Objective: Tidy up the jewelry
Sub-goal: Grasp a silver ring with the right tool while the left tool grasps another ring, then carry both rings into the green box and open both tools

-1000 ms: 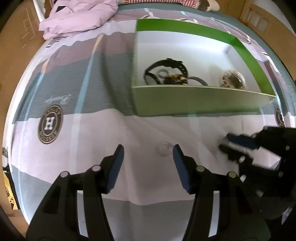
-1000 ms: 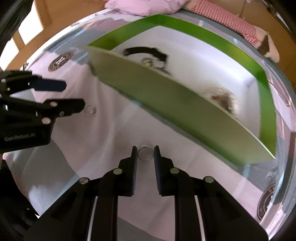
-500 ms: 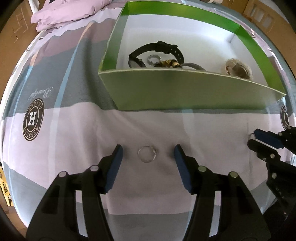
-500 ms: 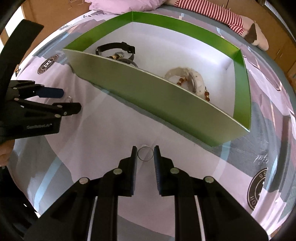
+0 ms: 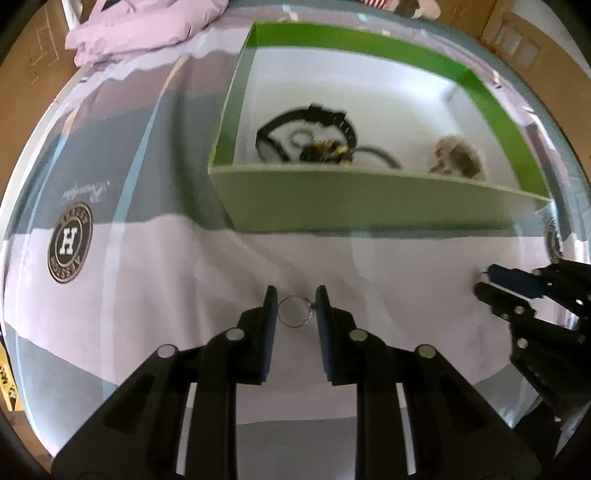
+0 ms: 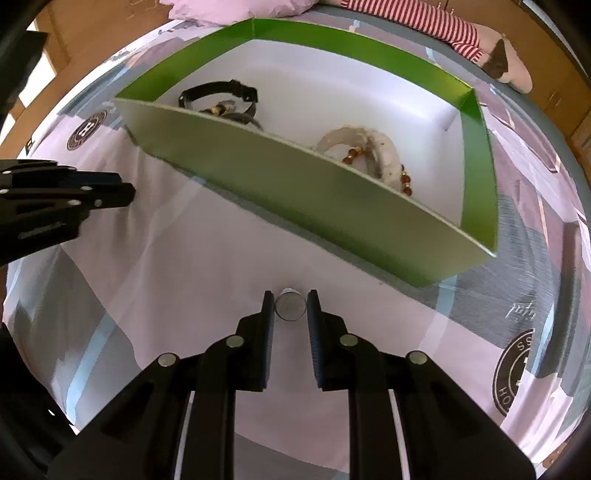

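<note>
A thin silver ring (image 5: 294, 312) sits between the fingers of my left gripper (image 5: 294, 309), which is shut on it just above the bedsheet. My right gripper (image 6: 290, 304) is shut on a second silver ring (image 6: 290, 305). A green box (image 5: 369, 210) with a white inside lies ahead of both. It holds a black watch (image 5: 310, 122), a dark beaded piece (image 5: 327, 151) and a pale bracelet (image 6: 369, 147) with amber beads. In the left wrist view my right gripper (image 5: 491, 282) shows at the right edge; in the right wrist view my left gripper (image 6: 110, 194) shows at the left.
The bedsheet (image 5: 166, 277) is pink and grey with round logo patches (image 5: 69, 242). A pink pillow (image 5: 147, 26) lies at the far left behind the box. A striped sleeve (image 6: 417, 18) rests beyond the box. Wooden furniture (image 6: 561, 74) stands around the bed.
My left gripper has shut on the ring that lay between its open fingers. The right gripper keeps its ring and has moved closer to the box.
</note>
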{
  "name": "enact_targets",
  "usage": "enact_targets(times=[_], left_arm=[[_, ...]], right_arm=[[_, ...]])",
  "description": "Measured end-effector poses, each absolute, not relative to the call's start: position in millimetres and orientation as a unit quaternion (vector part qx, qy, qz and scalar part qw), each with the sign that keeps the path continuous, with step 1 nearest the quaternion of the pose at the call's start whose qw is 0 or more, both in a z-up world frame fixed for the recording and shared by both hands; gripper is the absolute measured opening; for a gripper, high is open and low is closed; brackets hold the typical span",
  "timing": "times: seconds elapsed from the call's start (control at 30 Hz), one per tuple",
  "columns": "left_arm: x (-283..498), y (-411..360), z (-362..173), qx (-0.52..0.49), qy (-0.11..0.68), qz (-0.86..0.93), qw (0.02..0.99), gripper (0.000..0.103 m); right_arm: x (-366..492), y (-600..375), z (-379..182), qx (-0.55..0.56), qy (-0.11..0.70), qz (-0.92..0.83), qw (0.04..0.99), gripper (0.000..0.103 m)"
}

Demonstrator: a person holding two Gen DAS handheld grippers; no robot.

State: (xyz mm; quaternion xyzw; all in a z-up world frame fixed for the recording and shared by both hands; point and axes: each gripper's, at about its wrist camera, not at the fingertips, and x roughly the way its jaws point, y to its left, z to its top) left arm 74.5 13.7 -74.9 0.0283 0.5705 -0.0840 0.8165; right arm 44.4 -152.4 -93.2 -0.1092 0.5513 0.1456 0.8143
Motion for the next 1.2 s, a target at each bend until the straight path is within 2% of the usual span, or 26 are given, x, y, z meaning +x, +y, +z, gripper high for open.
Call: enact_targets(times=[0.83, 1.0, 1.2], left_arm=[[56.5, -37.9, -83.4, 0.06, 0.575, -0.138, 0.804, 0.021], [56.4, -33.8, -63.8, 0.04, 0.549, -0.151, 0.821, 0.021], [58.7, -23.1, -15.2, 0.007, 0.472, -0.144, 0.87, 0.021]], right_arm=[[41.6, -152.0, -96.8, -0.098, 0.562, 0.122, 0.812, 0.018], [40.0, -158.5, -69.3, -0.069, 0.531, 0.135, 0.834, 0.018], [43.7, -183.2, -16.7, -0.007, 0.454, 0.133, 0.881, 0.018]])
